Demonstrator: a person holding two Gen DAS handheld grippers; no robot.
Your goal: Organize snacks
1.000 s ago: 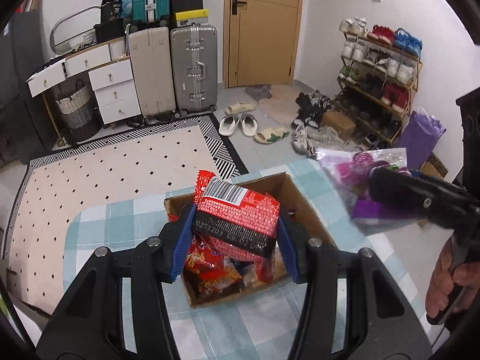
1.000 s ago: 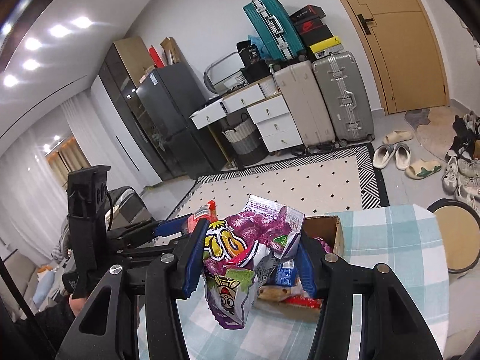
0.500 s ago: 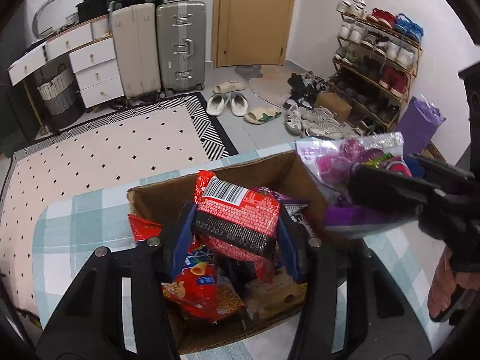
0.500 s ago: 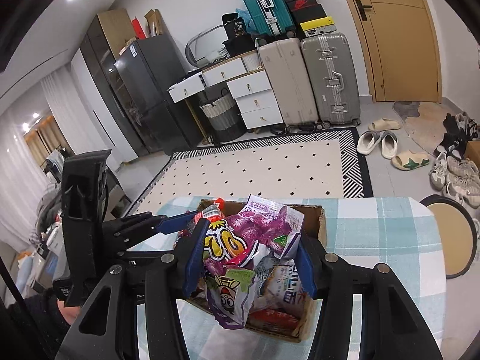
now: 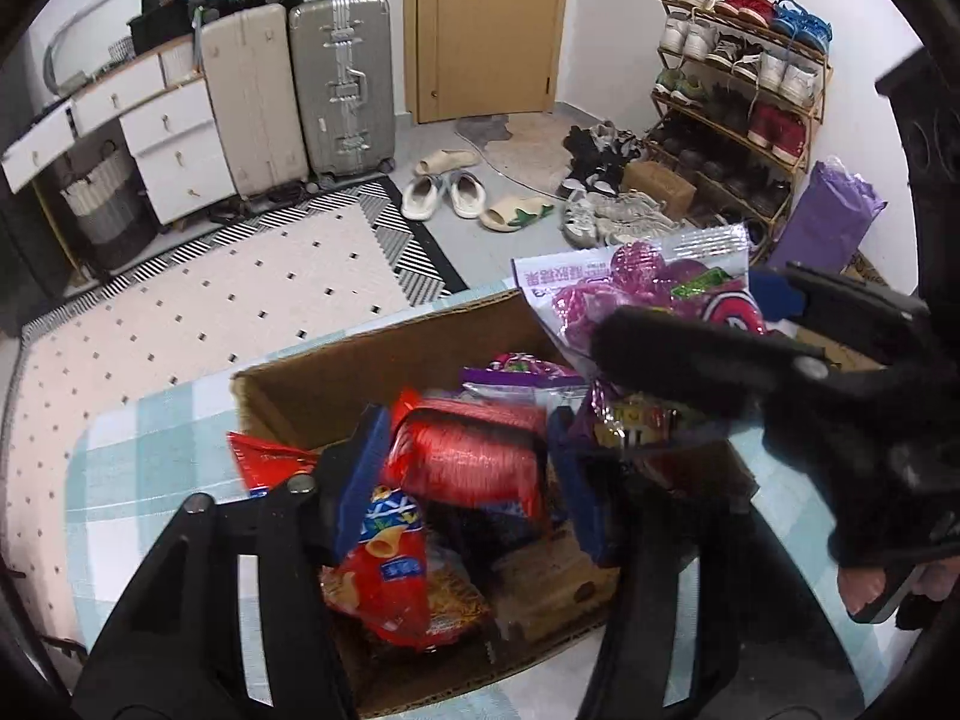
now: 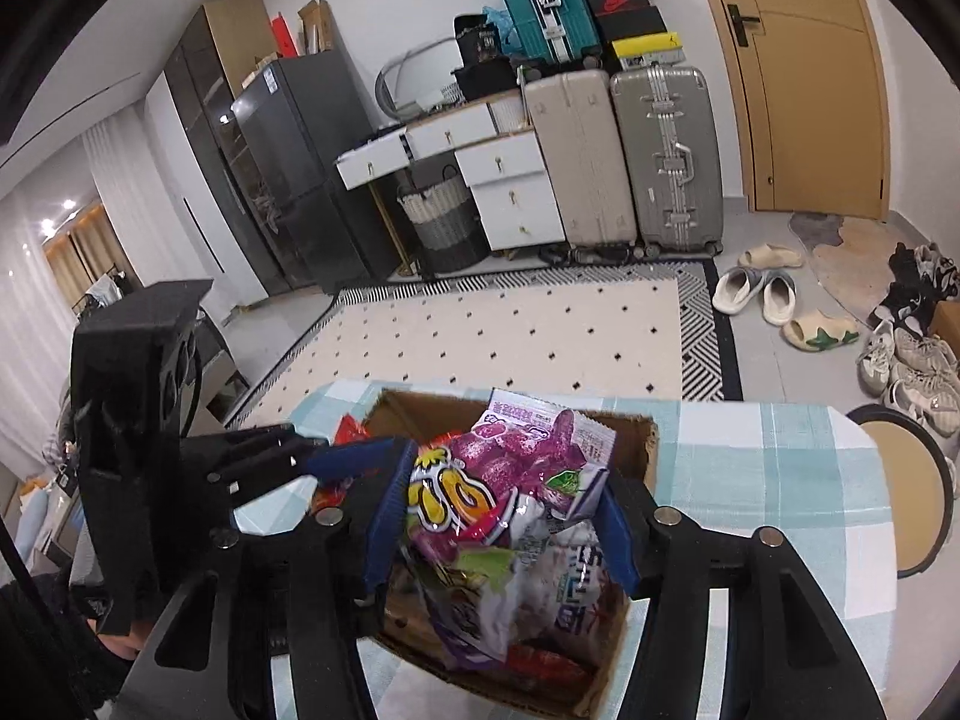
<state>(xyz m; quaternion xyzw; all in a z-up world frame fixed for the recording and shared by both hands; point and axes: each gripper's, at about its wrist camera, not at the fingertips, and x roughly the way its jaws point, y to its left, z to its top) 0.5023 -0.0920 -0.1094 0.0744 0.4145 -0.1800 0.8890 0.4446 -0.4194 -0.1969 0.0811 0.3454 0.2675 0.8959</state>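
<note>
Both claws over the cardboard box (image 5: 384, 372), jaws opening, packets letting go.

Left claw (image 5: 465, 480) was opening around the red snack packet (image 5: 474, 456), low among the snacks in the box. Right claw (image 6: 498, 516) was opening around the purple snack packet (image 6: 516, 468), which stood taller, near the far wall. Risk, as judged: the purple packet could tip over the rim onto the tabletop (image 6: 768, 468), and the crowded claws might snag a bag on withdrawal.
</note>
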